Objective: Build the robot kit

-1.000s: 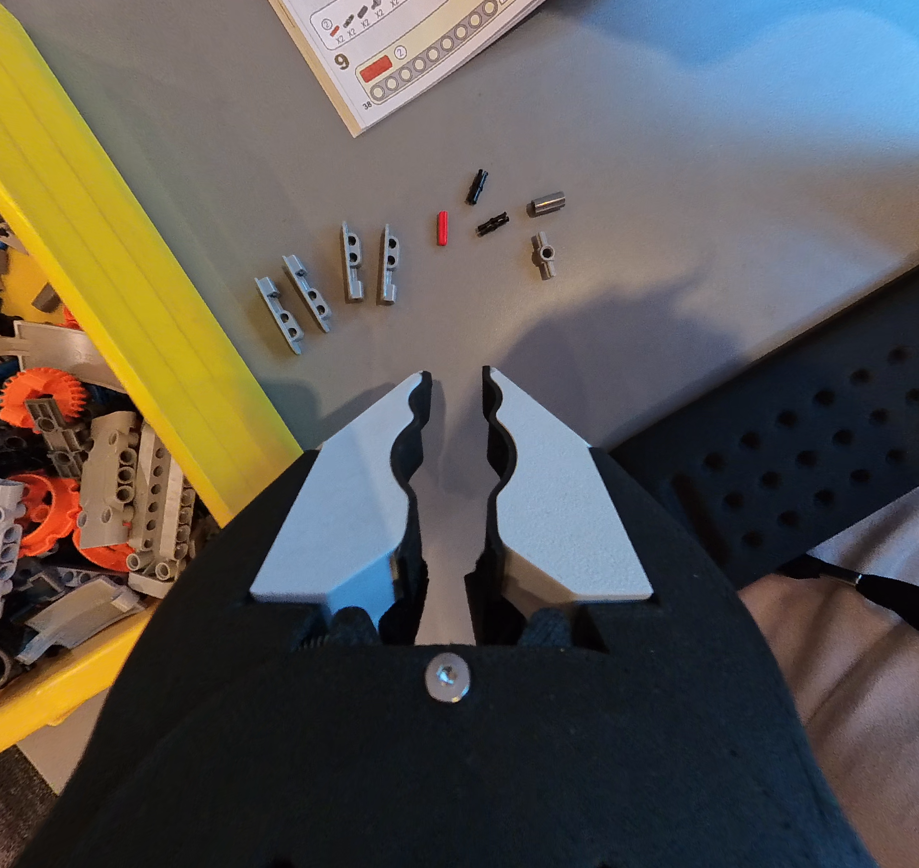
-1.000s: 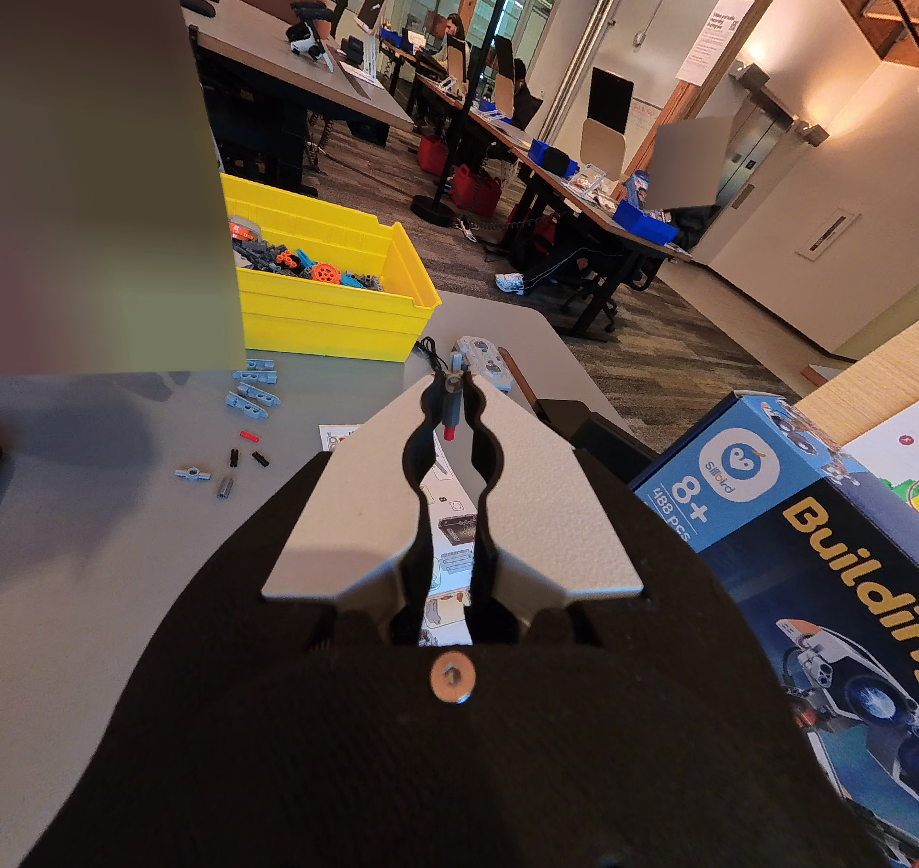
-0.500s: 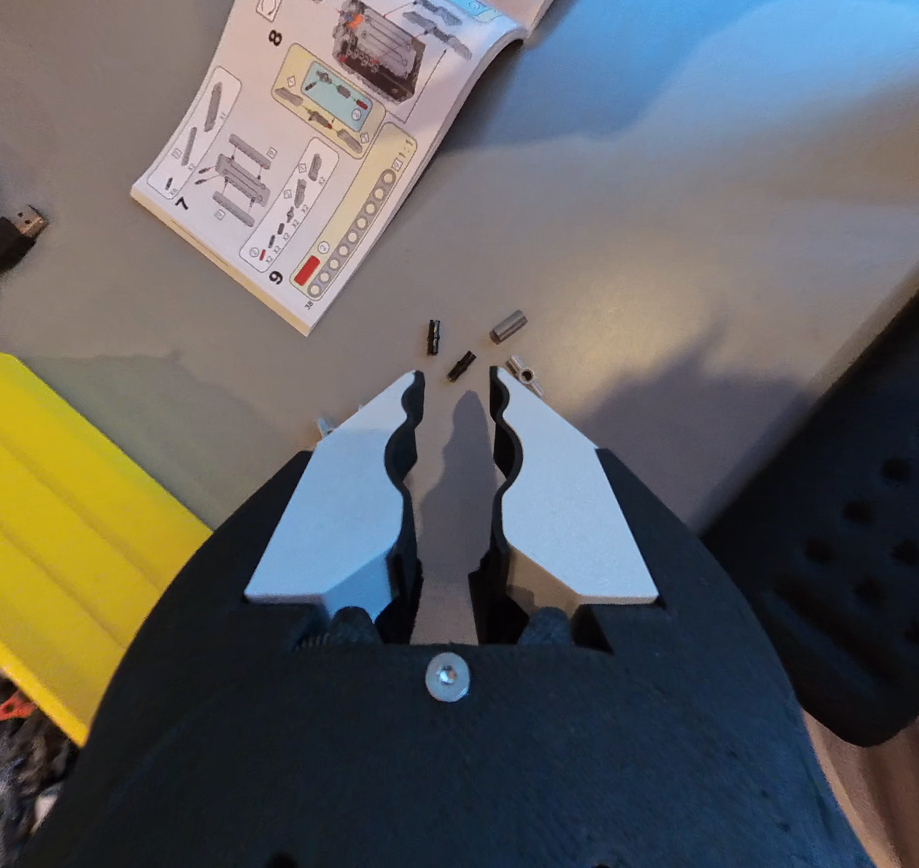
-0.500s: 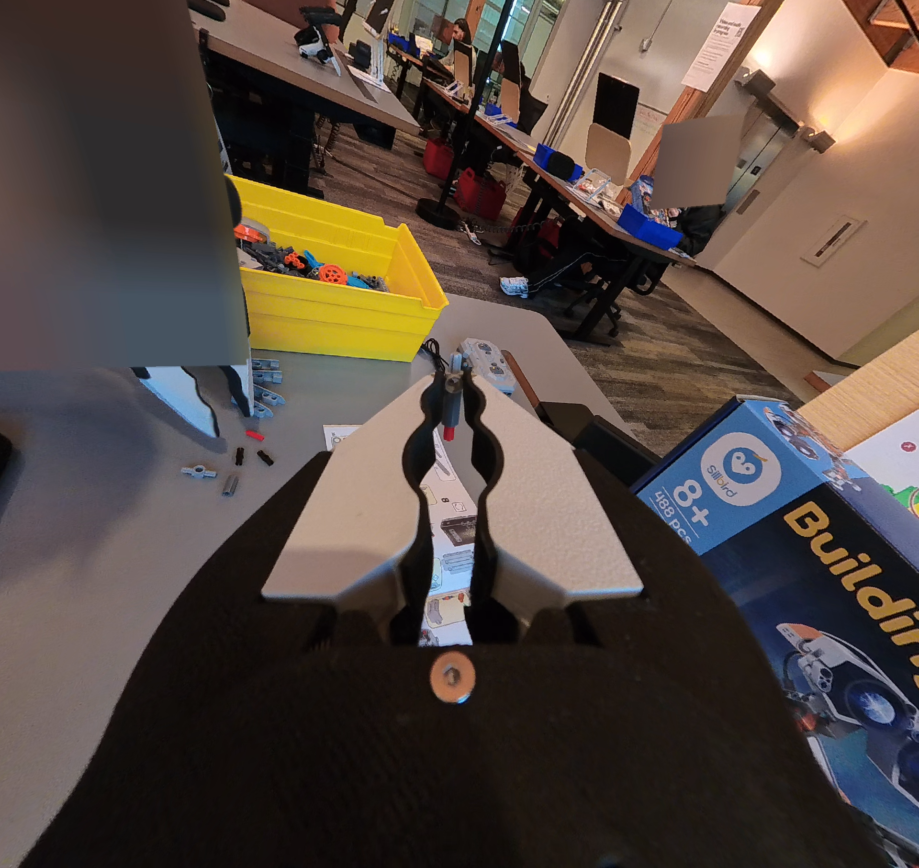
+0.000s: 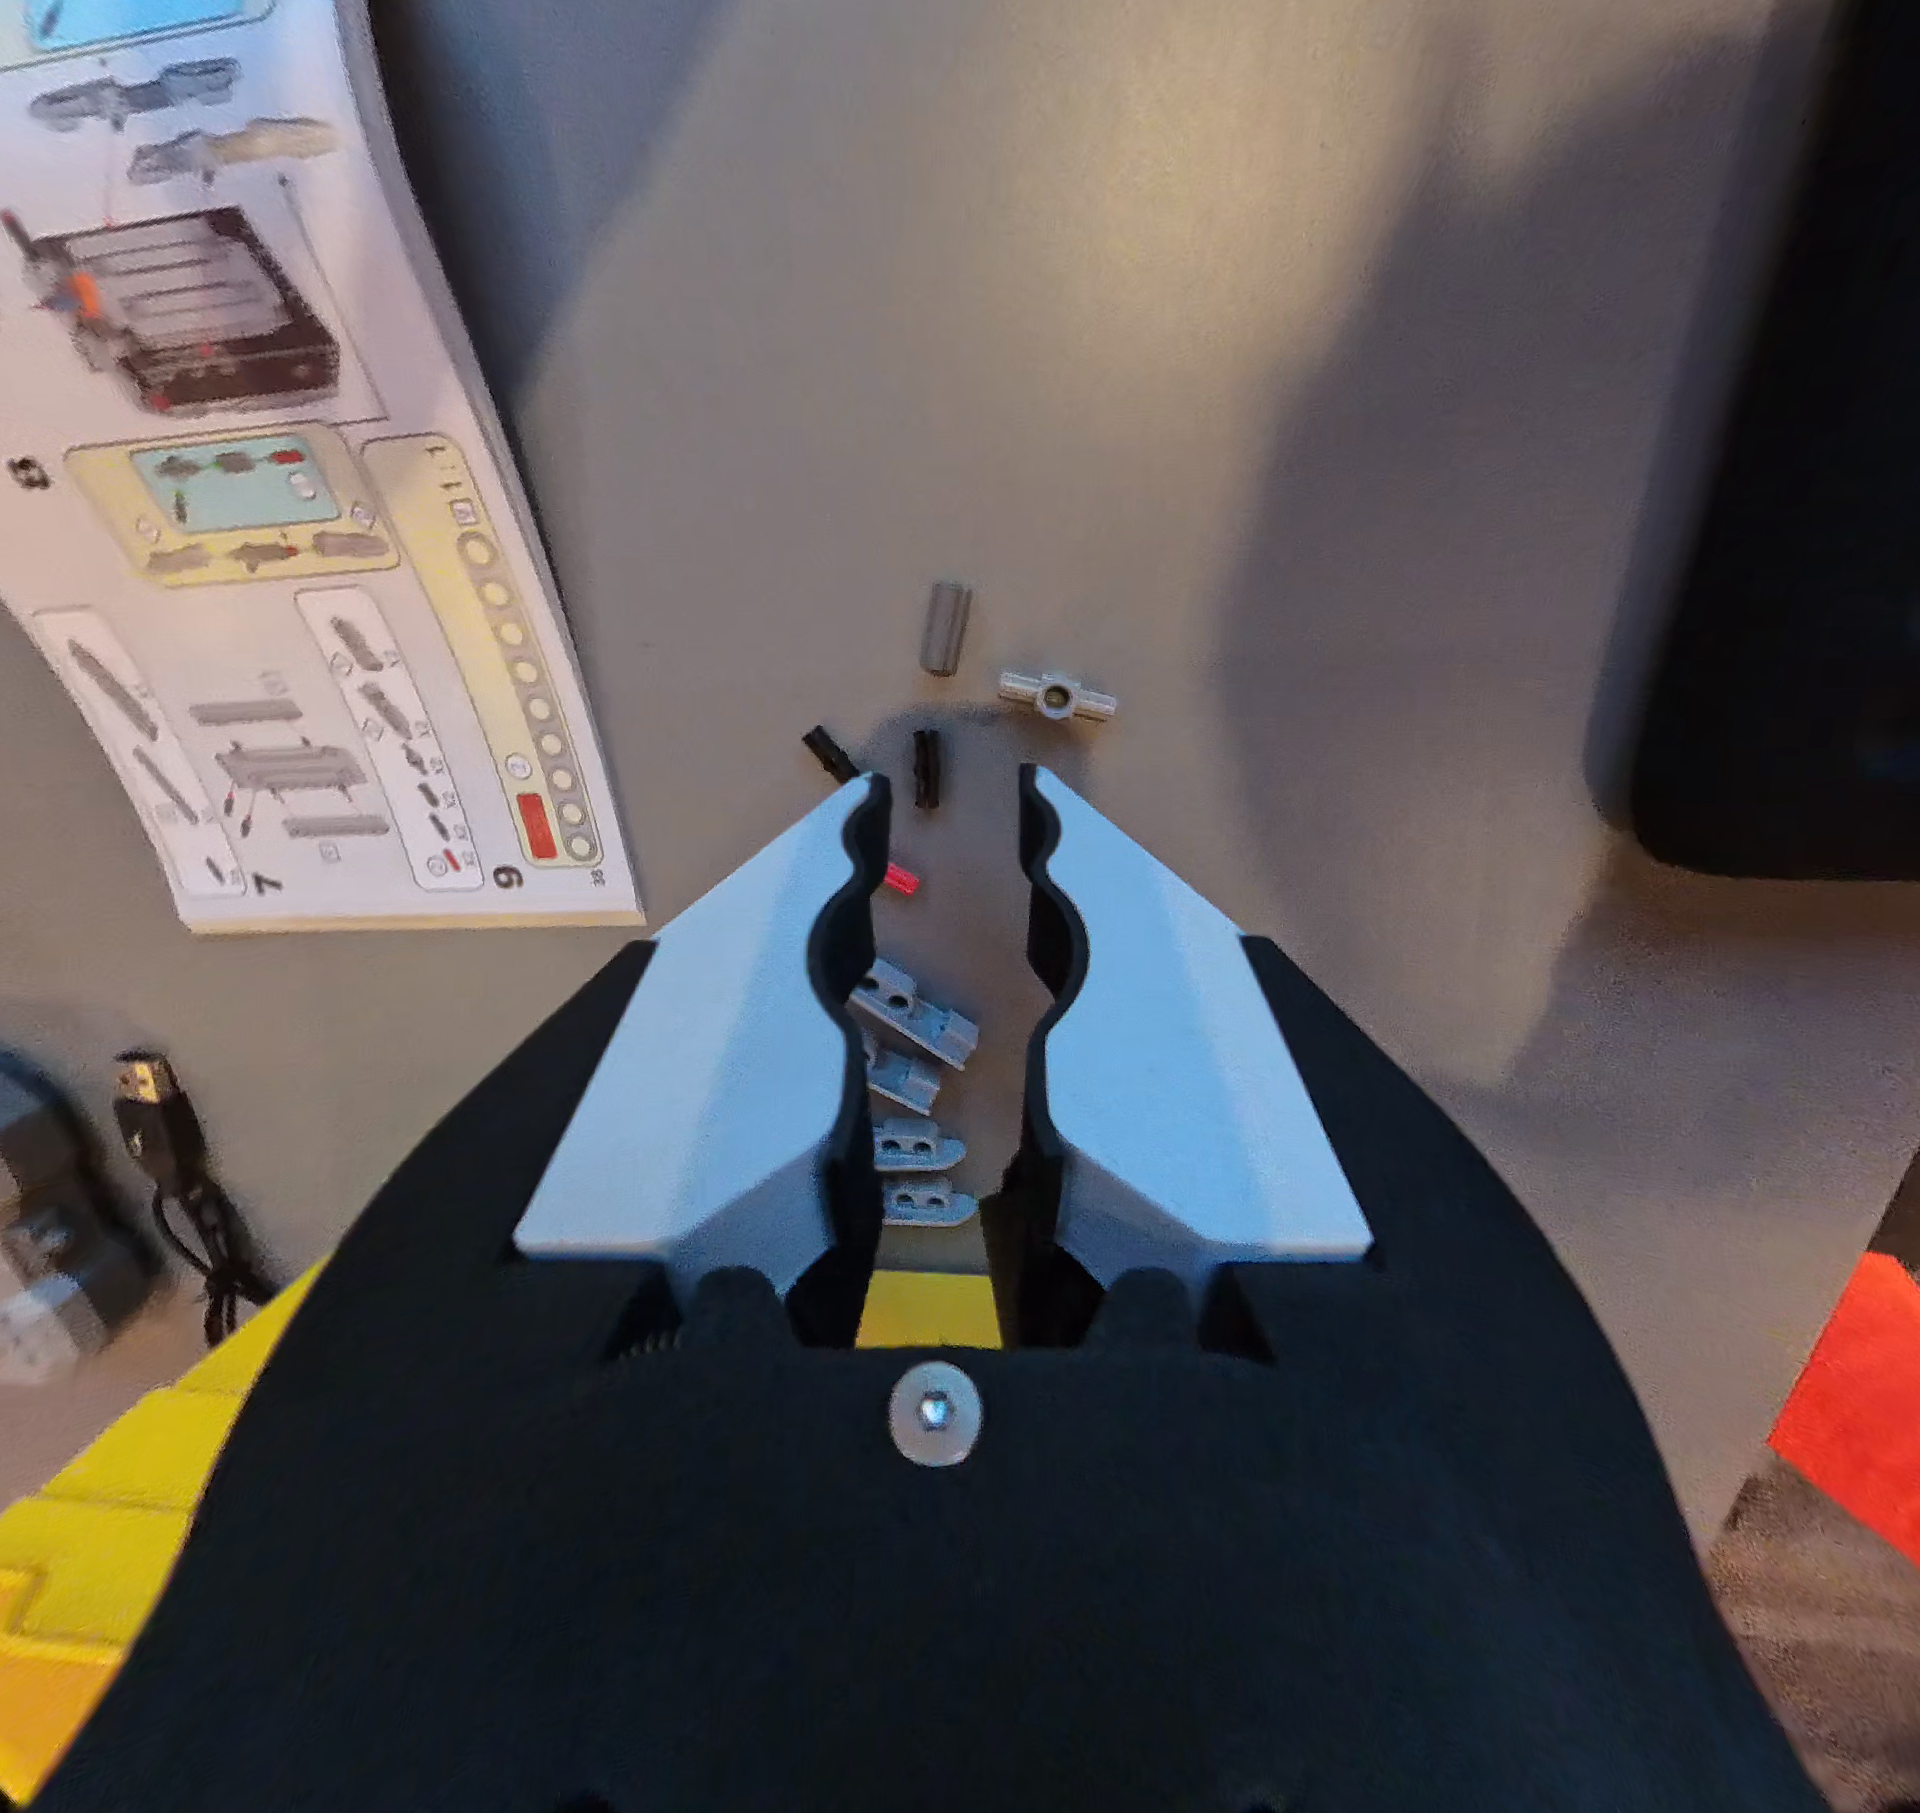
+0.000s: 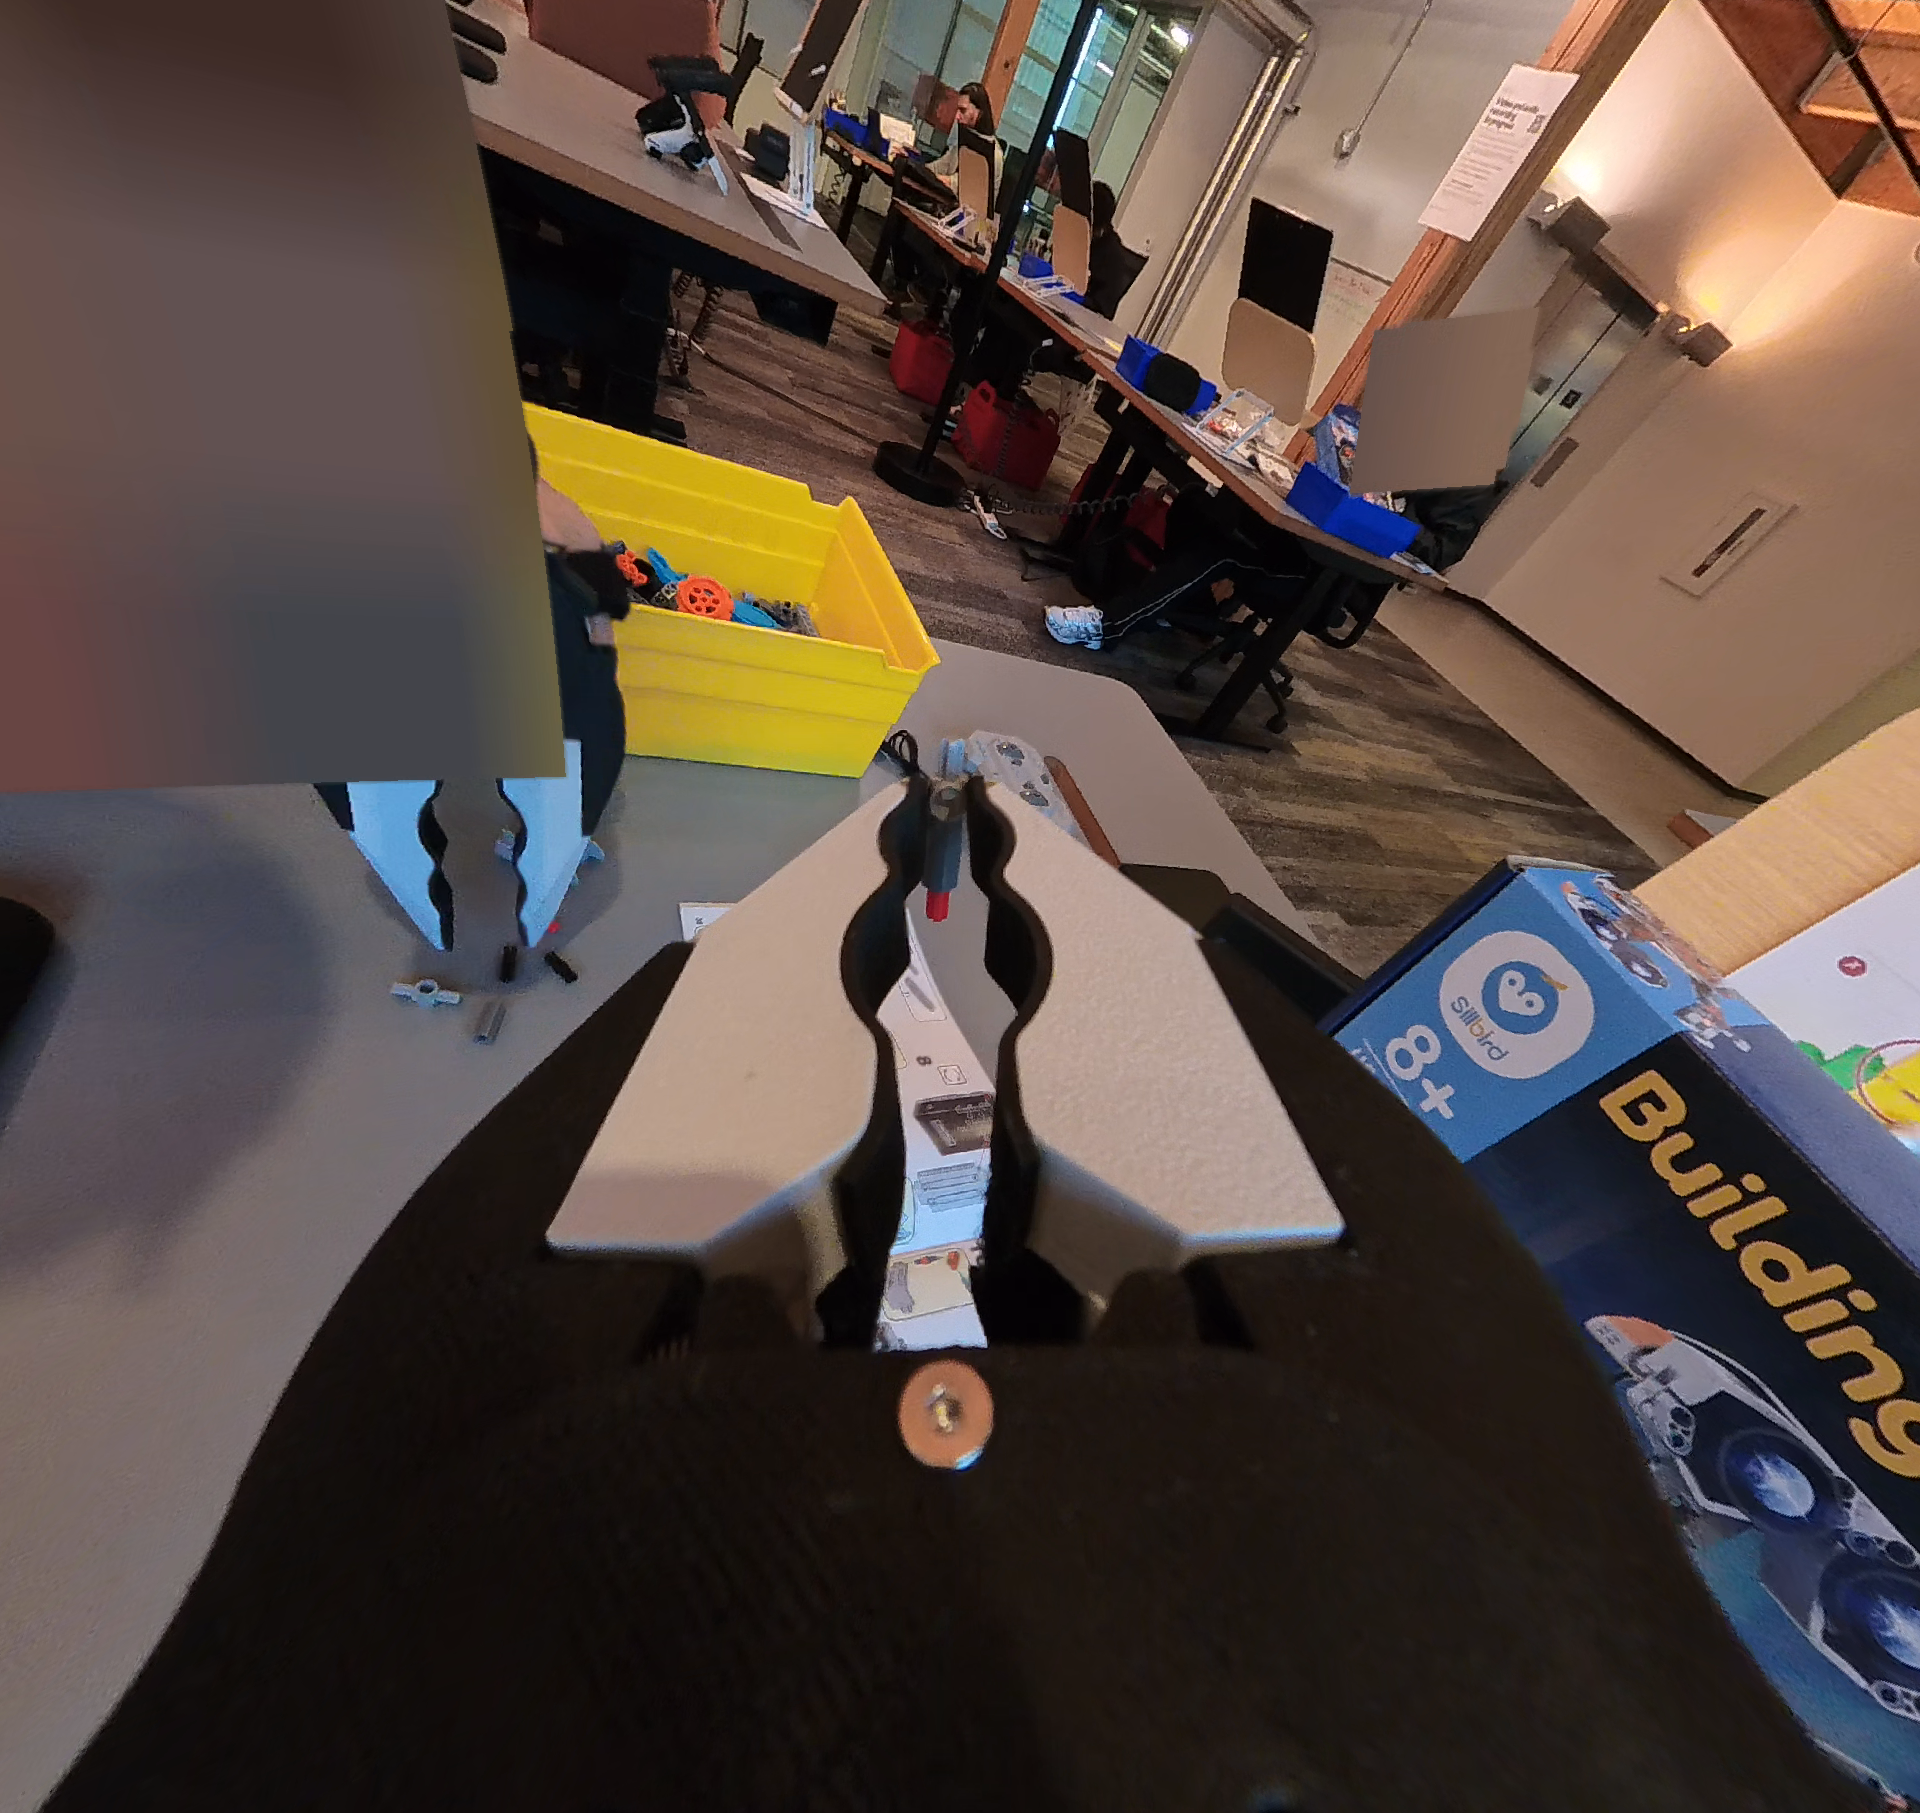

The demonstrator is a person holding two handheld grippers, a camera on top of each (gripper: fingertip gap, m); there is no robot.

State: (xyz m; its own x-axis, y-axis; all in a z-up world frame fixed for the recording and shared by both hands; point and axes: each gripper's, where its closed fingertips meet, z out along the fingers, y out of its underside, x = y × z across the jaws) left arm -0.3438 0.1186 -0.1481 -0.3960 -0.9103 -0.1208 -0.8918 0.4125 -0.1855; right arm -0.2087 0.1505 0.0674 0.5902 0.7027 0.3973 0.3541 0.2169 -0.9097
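Grey tabletop (image 5: 1143,309): left gripper (image 5: 951,776) jaws spread, empty, over small black pins (image 5: 925,769) (red pin (image 5: 900,878) beside). Right gripper (image 6: 948,795) jaws pinching grey-and-red piece (image 6: 943,854).

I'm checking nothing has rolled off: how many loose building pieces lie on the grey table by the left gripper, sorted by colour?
Grey flat beams: 4
Grey sleeve: 1
Grey cross connector: 1
Black pins: 2
Red pin: 1
Total: 9
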